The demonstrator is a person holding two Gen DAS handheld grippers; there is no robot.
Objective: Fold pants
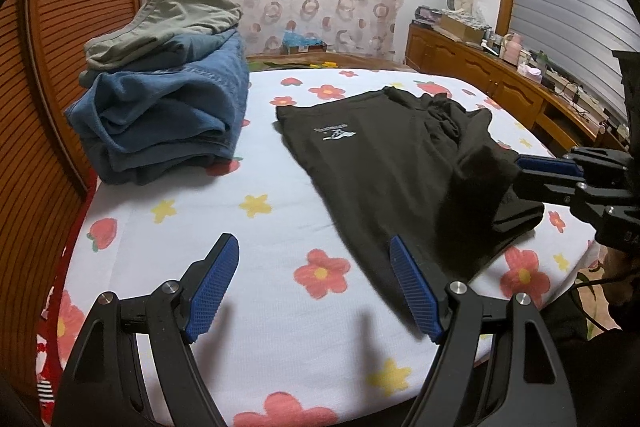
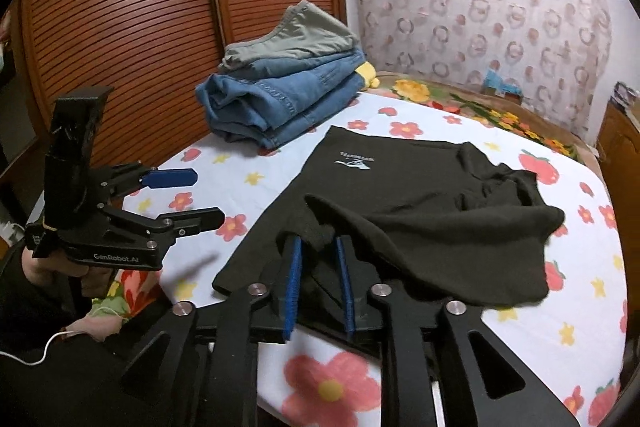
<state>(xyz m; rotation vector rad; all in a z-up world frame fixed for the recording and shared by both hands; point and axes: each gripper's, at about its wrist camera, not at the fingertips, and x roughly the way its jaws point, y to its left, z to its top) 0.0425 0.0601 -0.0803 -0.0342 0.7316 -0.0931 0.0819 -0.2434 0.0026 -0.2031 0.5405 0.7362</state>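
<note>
Black pants (image 2: 404, 199) mid-bed, partly folded w/ leg end doubled over, final fold left; right gripper (image 2: 318, 279) fingers slightly apart around loose cloth, left gripper (image 1: 314, 287) spread wide, empty, beside folded stack (image 1: 168, 107).

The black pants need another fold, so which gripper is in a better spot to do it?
Probably the right gripper: the black pants already have their folded edge between its fingers. The left gripper hangs wide open over bare sheet beside them.
</note>
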